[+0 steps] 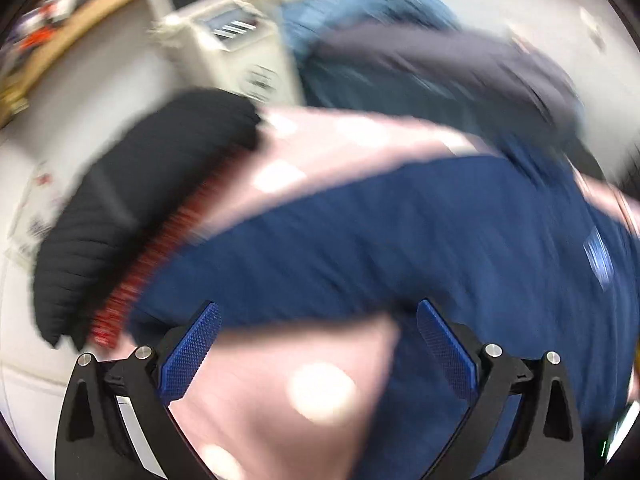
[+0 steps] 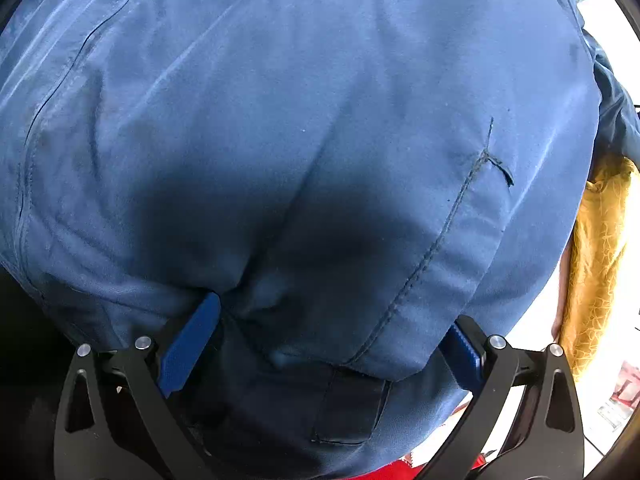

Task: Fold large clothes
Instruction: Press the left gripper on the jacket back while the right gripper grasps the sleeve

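Clothes are piling up across both views, little bare surface showing. Left gripper (image 1: 318, 346) is hanging w/ jaws spread wide, nothing pinched; pink spotted fabric (image 1: 288, 392) is lying between the blue pads (image 1: 192, 354) but not pressed. Navy garment (image 1: 380, 248) is spreading beyond it, its near edge curving just ahead of the tips. Black ribbed garment (image 1: 132, 216) w/ a red trim is sitting at left, white surface (image 1: 24, 360) opening beside it. View is blurring. Right gripper (image 2: 320, 340) is pointing steeply down into a blue jacket (image 2: 300, 120), jaws wide apart, cloth bulging between them; can't tell if pads are pressing. Yellow cloth (image 2: 596, 260) is edging the jacket's right side.
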`<control>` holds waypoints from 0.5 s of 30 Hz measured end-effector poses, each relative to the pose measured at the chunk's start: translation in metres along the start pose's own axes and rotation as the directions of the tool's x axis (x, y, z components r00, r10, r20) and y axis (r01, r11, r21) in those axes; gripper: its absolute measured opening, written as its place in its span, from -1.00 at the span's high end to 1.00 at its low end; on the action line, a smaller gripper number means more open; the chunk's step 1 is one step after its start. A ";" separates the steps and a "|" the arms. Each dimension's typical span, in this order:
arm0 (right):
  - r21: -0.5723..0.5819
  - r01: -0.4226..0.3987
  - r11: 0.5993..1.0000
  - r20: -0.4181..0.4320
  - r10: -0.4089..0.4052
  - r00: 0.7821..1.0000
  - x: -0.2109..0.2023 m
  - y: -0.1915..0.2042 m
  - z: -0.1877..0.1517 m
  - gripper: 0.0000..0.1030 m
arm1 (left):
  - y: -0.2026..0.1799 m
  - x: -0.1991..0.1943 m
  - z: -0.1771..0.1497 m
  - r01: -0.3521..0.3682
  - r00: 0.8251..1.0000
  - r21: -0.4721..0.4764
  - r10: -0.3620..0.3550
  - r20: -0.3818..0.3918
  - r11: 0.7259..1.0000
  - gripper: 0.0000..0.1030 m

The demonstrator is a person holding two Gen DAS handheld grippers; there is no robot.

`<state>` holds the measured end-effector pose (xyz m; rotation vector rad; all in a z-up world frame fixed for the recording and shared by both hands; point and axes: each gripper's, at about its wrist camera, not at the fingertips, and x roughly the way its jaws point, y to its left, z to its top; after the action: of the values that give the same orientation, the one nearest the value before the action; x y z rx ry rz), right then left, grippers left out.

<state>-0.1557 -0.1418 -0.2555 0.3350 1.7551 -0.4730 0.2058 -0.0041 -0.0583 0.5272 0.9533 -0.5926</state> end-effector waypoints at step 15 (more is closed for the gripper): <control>-0.012 -0.018 1.000 0.019 0.018 1.000 0.000 0.001 0.003 -0.92 | -0.170 0.073 -0.141 0.193 0.910 0.299 -0.056 -0.412 0.935 -0.90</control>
<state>-0.1529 -0.1419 -0.2562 0.3366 1.7346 -0.4517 0.0405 -0.0521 -0.2153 0.9210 1.2896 -0.7894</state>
